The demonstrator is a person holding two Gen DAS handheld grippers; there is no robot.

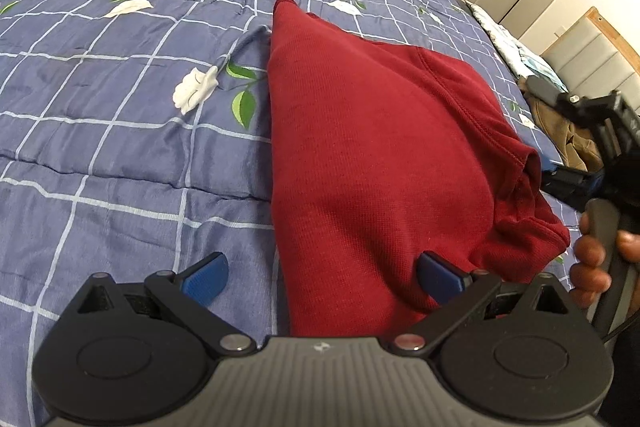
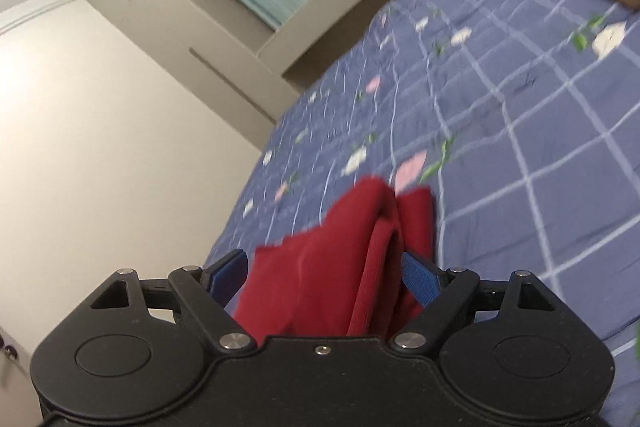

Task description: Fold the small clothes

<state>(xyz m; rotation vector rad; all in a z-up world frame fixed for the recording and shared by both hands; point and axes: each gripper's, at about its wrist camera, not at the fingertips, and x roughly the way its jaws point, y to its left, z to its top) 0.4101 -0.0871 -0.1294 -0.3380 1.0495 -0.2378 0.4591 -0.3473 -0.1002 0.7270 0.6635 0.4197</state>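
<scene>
Fingertips [image 1: 206, 279] of left gripper [image 1: 320, 277] spread, straddling red garment [image 1: 360, 155] edge on quilt [image 1: 120, 147]; right gripper [image 2: 324, 277] spread around bunched cloth, pads not pressing; only left view shows hand [image 1: 596, 259] on its handle.

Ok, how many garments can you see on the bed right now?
2. The red garment lies partly folded mid-quilt, in front of both grippers. A brown garment sits at the far right edge, mostly hidden by the right gripper; more may be out of view.

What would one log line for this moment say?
red garment: folded on bedspread | left gripper: open | right gripper: open, garment between
</scene>
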